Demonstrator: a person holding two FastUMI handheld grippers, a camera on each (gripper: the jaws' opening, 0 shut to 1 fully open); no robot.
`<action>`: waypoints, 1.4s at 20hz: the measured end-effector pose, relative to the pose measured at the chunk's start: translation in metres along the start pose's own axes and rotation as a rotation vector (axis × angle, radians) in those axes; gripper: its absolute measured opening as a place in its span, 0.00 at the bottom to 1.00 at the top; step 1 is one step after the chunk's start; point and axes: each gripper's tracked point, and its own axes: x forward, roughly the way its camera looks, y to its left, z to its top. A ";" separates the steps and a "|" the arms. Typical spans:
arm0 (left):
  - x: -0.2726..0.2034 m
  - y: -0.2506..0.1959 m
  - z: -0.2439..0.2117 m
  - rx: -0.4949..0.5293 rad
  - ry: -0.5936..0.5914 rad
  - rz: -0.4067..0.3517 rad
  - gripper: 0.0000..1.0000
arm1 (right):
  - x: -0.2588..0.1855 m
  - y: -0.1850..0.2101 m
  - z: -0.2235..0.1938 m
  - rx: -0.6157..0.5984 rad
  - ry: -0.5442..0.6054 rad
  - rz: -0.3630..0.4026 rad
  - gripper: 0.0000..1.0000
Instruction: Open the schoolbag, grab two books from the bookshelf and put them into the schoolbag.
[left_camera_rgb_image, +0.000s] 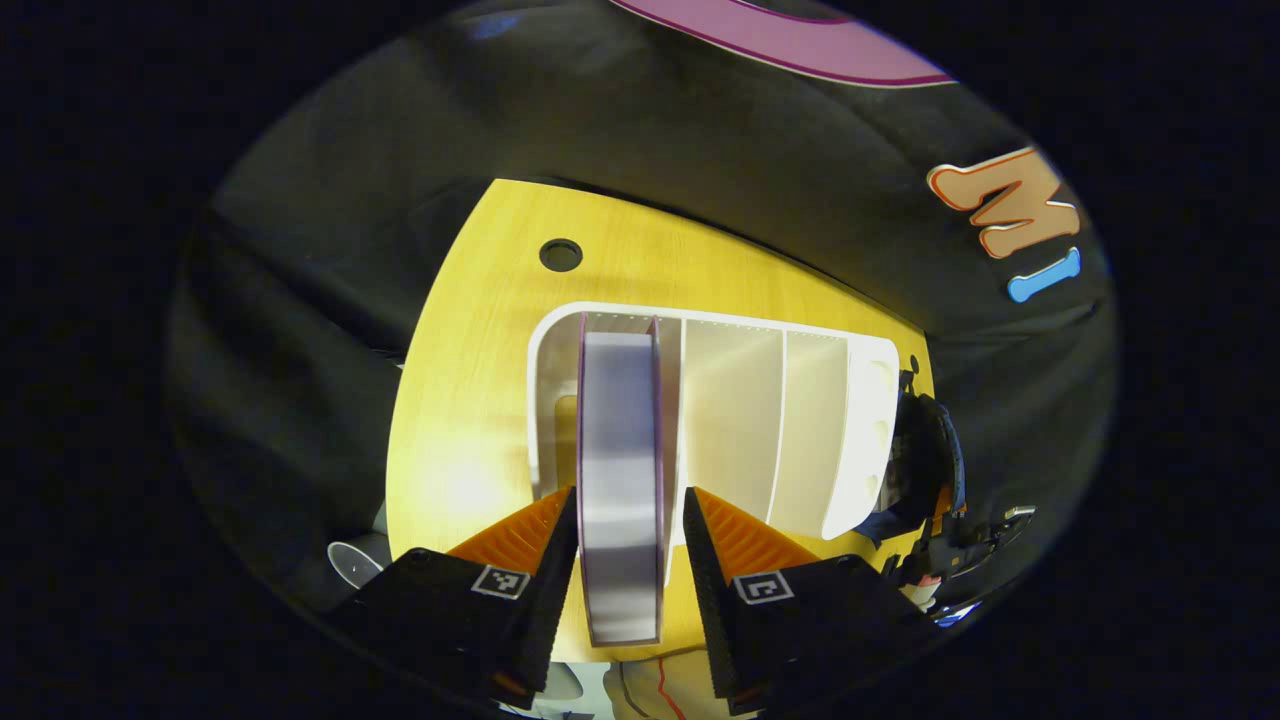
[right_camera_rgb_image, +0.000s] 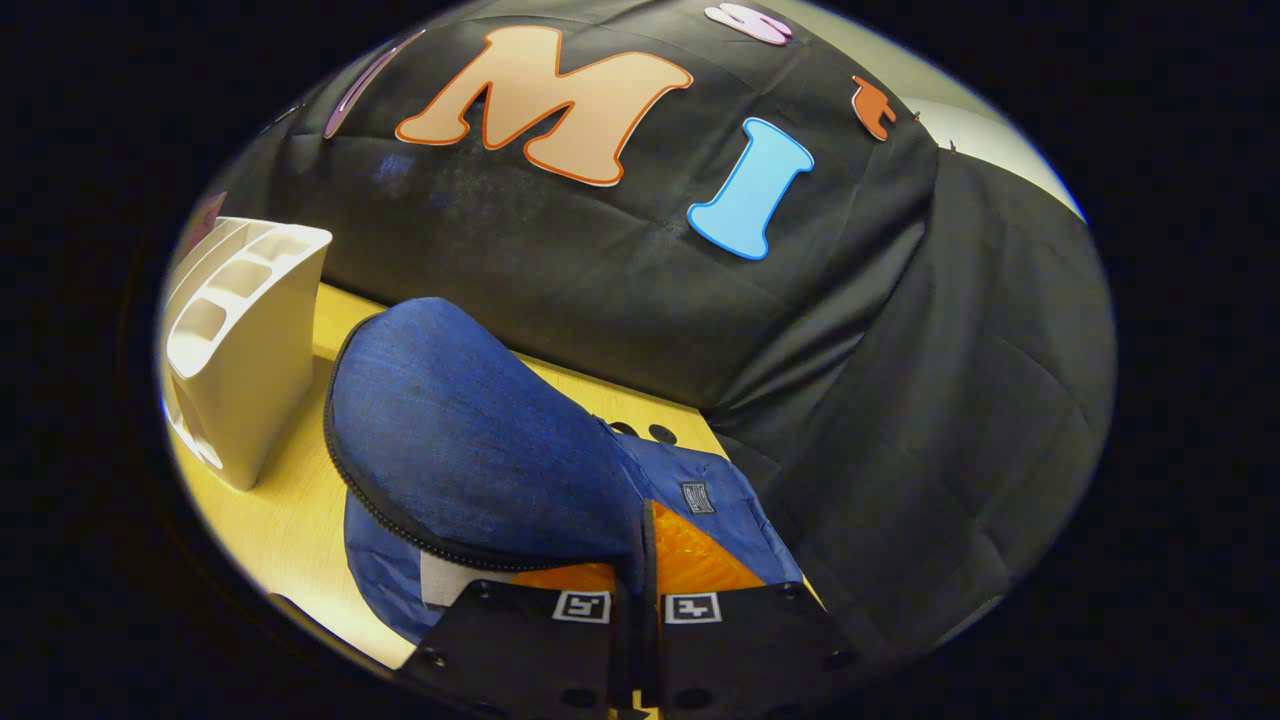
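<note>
A white bookshelf (left_camera_rgb_image: 740, 420) stands on the yellow table (left_camera_rgb_image: 470, 380). One book (left_camera_rgb_image: 620, 470) with a purple cover stands in its left slot, page edges toward me, sticking out past the front. My left gripper (left_camera_rgb_image: 631, 492) straddles this book. Its left finger lies against the cover and a thin gap shows at the right finger, so it is open. My right gripper (right_camera_rgb_image: 642, 540) is shut on the blue denim flap (right_camera_rgb_image: 470, 440) of the schoolbag, holding it lifted. The zip edge runs along the flap. The bag's inside is hidden.
The bookshelf's other slots (left_camera_rgb_image: 810, 420) stand bare, and the bookshelf (right_camera_rgb_image: 250, 340) sits just left of the bag. A round cable hole (left_camera_rgb_image: 560, 254) is in the table behind the shelf. The black cloth wall (right_camera_rgb_image: 900, 400) closes off the back and right.
</note>
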 end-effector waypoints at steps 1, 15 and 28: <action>0.005 -0.004 -0.001 0.001 0.009 -0.007 0.62 | 0.000 0.000 0.000 0.000 0.002 -0.001 0.06; 0.026 0.017 0.002 0.030 0.082 0.170 0.39 | 0.001 -0.003 -0.002 -0.001 -0.003 0.020 0.07; -0.014 0.002 -0.017 -0.060 0.123 0.219 0.36 | -0.002 -0.007 -0.001 0.014 -0.016 0.033 0.04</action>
